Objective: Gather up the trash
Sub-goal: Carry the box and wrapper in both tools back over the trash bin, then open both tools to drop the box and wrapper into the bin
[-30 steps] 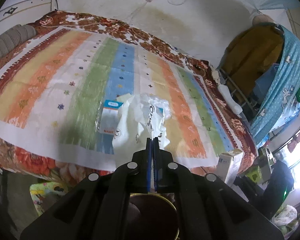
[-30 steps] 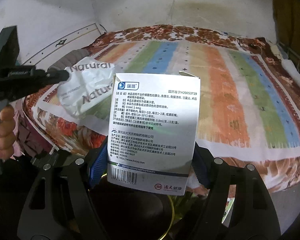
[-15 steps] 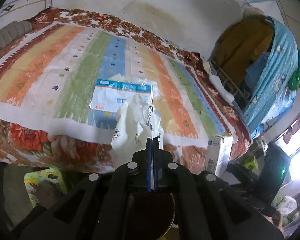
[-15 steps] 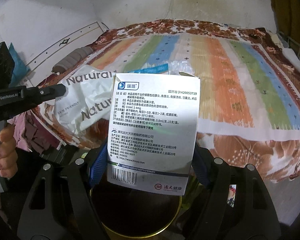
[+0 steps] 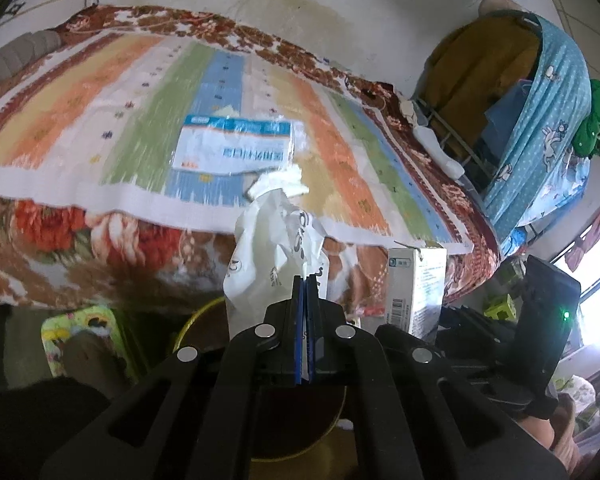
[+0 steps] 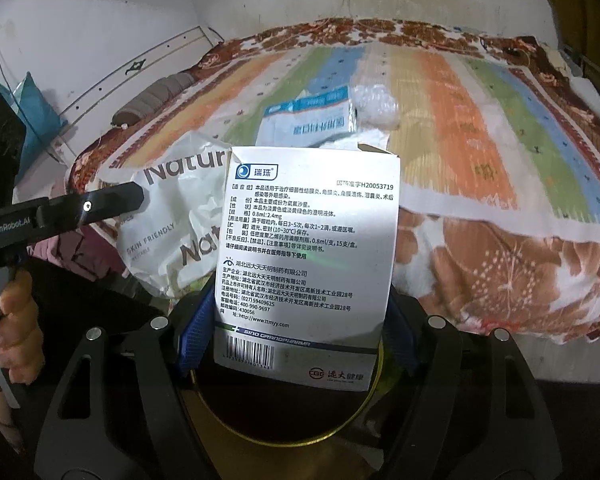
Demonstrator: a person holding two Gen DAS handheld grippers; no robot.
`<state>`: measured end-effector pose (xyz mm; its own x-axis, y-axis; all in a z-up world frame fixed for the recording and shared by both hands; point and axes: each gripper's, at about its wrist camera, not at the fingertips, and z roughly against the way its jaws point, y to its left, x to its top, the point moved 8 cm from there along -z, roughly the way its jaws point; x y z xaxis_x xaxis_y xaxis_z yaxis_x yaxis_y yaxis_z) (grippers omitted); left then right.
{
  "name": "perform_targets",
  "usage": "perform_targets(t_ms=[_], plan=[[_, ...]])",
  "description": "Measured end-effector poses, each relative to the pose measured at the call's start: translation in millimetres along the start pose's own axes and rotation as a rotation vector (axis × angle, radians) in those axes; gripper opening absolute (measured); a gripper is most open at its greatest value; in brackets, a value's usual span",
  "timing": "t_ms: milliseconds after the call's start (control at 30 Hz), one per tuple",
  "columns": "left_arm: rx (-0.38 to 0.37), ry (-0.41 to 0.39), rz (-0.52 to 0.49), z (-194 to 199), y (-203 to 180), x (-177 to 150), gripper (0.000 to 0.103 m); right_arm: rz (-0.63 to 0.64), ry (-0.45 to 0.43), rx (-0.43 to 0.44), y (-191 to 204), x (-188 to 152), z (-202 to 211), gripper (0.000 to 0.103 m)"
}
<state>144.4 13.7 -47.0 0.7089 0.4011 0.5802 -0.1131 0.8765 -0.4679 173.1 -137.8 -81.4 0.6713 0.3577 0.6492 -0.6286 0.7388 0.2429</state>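
My left gripper (image 5: 305,280) is shut on a crumpled white wrapper (image 5: 274,248) printed "Natural"; the same wrapper (image 6: 172,232) shows at the left of the right wrist view, pinched by the left gripper's fingers (image 6: 112,202). My right gripper (image 6: 296,332) is shut on a white medicine box (image 6: 308,256), blue pads pressing both sides. That box (image 5: 416,292) stands at the right of the left wrist view. Below both grippers is a round bin with a yellow rim (image 6: 360,412), (image 5: 196,316). A blue-and-white packet (image 5: 236,148), (image 6: 308,120) lies on the bed.
The striped bedspread (image 5: 100,120) covers the bed, with a floral blanket edge (image 6: 500,272) hanging in front. Crumpled clear plastic (image 6: 376,108) lies beside the packet. A rack draped in blue cloth (image 5: 540,128) stands right. A hand (image 6: 16,320) holds the left gripper's handle.
Both grippers have pulled back from the bed and sunk toward the bin, each still holding its item. The packet on the bed is uncovered in the left wrist view.
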Motion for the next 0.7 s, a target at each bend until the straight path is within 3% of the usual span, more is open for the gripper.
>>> perform_targets(t_ms=[233, 433, 700], plan=[[0.034, 0.028, -0.004, 0, 2, -27, 0.000, -0.024, 0.092, 0.014, 2, -28, -16, 0.069], [0.112, 0.061, 0.010, -6, 10, -52, 0.001, -0.046, 0.180, 0.017, 4, -49, -32, 0.069], [0.169, 0.096, 0.014, -17, 16, -61, 0.001, -0.039, 0.247, 0.008, 5, -59, -44, 0.069]])
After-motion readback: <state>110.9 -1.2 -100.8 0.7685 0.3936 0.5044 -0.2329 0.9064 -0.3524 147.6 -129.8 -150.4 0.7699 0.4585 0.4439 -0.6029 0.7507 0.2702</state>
